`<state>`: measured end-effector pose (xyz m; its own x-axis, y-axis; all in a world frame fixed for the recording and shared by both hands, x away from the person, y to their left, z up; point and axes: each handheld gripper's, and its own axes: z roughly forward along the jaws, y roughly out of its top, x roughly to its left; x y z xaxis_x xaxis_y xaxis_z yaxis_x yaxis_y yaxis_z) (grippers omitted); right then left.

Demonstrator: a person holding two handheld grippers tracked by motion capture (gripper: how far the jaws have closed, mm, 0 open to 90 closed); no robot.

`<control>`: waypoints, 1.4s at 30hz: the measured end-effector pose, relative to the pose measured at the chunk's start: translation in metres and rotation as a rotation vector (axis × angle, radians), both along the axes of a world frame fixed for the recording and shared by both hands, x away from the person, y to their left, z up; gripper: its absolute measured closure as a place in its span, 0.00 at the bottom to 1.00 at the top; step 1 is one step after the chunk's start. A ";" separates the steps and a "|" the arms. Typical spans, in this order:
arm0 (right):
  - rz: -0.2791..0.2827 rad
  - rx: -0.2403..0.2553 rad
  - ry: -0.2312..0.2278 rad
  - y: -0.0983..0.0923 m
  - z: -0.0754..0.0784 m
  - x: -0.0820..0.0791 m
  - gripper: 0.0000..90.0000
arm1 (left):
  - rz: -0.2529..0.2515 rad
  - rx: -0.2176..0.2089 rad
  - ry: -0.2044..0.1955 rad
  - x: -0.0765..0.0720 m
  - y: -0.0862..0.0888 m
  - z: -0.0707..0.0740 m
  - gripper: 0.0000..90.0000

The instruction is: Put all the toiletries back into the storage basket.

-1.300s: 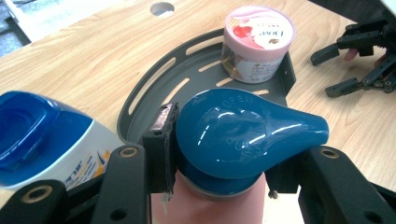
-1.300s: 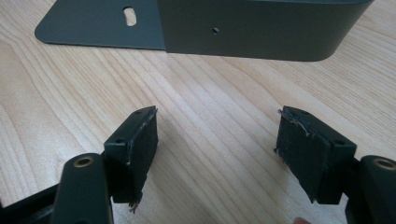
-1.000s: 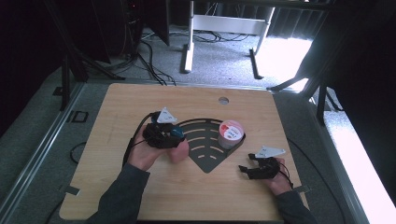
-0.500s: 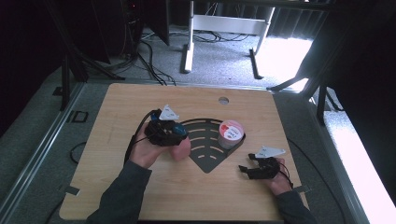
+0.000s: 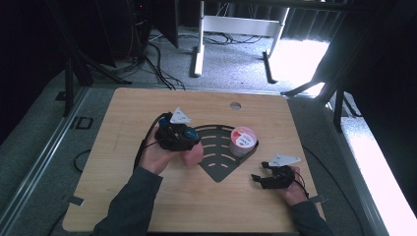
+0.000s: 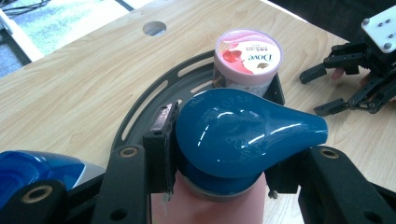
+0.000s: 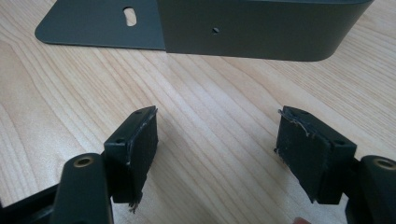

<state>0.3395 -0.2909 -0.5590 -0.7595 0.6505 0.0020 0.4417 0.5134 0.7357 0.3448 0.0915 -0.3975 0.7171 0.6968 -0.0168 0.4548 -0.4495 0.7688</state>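
My left gripper [image 5: 188,139] is shut on a pink bottle [image 5: 193,155] with a glossy blue cap [image 6: 243,135]. The jaws clamp the bottle just under the cap, above the left part of a dark fan-shaped metal rack [image 5: 216,164]. A pink-lidded Dove tub [image 5: 243,140] stands in the rack's right corner, just beyond the held bottle in the left gripper view [image 6: 248,58]. My right gripper [image 5: 259,172] rests low over the table at the front right, open, with bare wood between its pads [image 7: 133,140]. The rack's upright wall [image 7: 257,28] is close ahead of it.
The wooden table [image 5: 123,187] has a round cable hole [image 5: 235,105] near its far edge. Bare wood lies left of and in front of the rack. Beyond the table are desk legs and cables on a grey floor.
The left hand with the bottle has edged slightly toward the far side of the table. The right gripper has stayed where it was.
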 end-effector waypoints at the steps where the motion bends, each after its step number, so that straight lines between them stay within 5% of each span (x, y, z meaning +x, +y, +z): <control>1: 0.000 0.001 0.000 0.000 0.000 0.000 0.32 | -0.001 0.002 0.000 0.001 0.000 0.000 0.59; 42: 0.001 0.003 0.003 0.000 0.000 0.000 0.32 | -0.012 0.002 -0.002 0.026 -0.029 -0.008 0.59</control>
